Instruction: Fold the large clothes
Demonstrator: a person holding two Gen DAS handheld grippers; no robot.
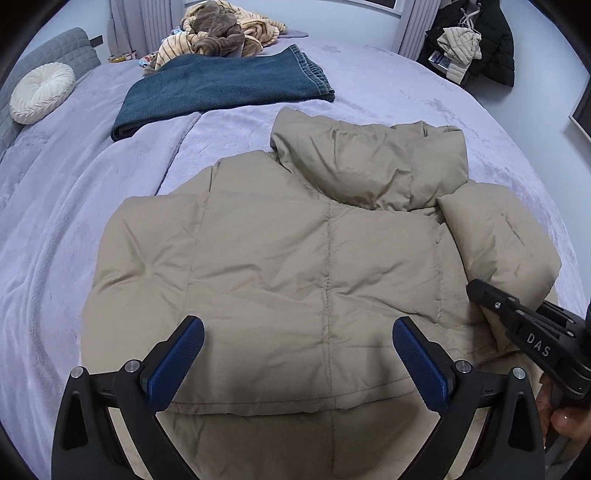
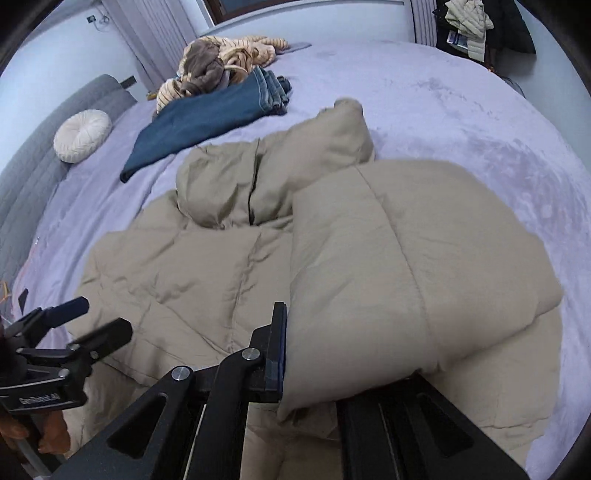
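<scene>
A beige hooded puffer jacket (image 1: 295,251) lies back up on the lavender bed (image 1: 74,221), hood (image 1: 362,162) toward the far side. My left gripper (image 1: 297,332) hovers open over the jacket's lower back, with nothing between its blue pads (image 1: 192,350). In the right wrist view my right gripper (image 2: 287,314) is shut on a thick fold of the jacket's side and sleeve (image 2: 406,266), lifted over the body; fabric hides one finger. The left wrist view shows the right gripper (image 1: 480,291) at the jacket's right edge. At the lower left of the right wrist view is the left gripper (image 2: 99,317).
Folded blue jeans (image 1: 221,88) lie beyond the jacket, with a striped blanket pile (image 1: 221,33) behind them. A round white cushion (image 1: 40,92) leans on the grey headboard (image 1: 62,48) at left. Dark coats (image 1: 476,44) hang at the far right. A hand (image 1: 569,424) holds the right gripper.
</scene>
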